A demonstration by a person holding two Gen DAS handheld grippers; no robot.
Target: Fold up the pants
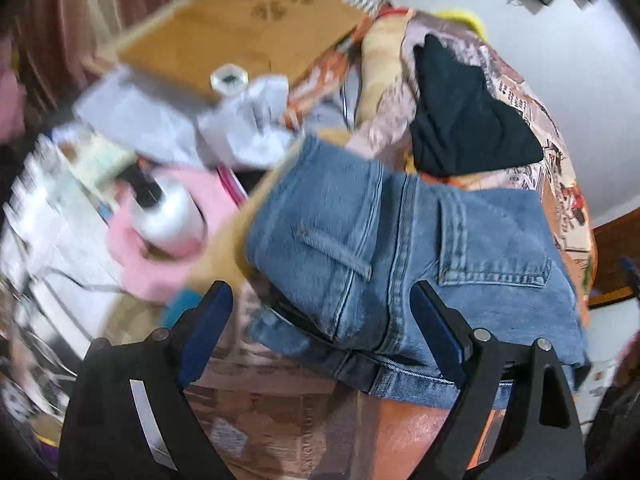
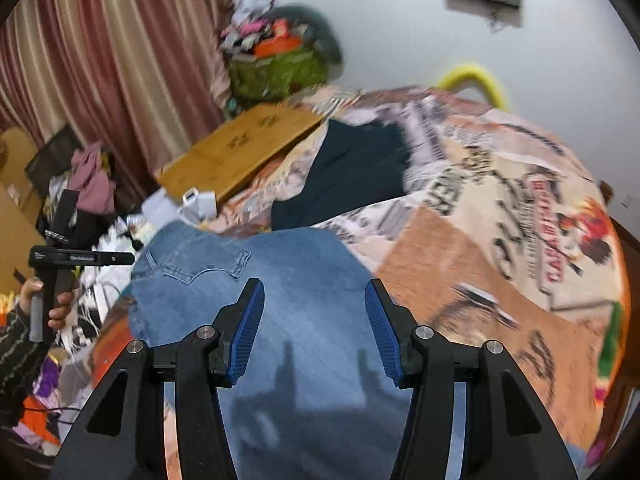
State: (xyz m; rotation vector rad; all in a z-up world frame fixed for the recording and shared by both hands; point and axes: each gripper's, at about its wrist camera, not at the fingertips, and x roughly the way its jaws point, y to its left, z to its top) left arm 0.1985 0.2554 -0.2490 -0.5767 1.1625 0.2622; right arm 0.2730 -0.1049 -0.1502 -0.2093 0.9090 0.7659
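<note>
Folded blue jeans point(image 1: 400, 248) lie on a printed bedspread point(image 1: 560, 184), back pocket and belt loop facing up. My left gripper point(image 1: 320, 288) hovers over the waistband end, wide open, and its blue pads touch no cloth. In the right wrist view the jeans point(image 2: 280, 280) spread under my right gripper point(image 2: 314, 284). It is open above the denim and holds nothing, and its fingers cast shadows on the cloth. At the left edge a hand point(image 2: 52, 308) holds the other gripper's handle.
A dark folded garment point(image 2: 352, 168) lies on the bedspread point(image 2: 500, 220) beyond the jeans. A wooden board point(image 2: 240, 152) leans at the bed's far left. Clutter fills the left side, including a silver bottle point(image 1: 172, 216) and papers. A striped curtain point(image 2: 100, 60) hangs behind.
</note>
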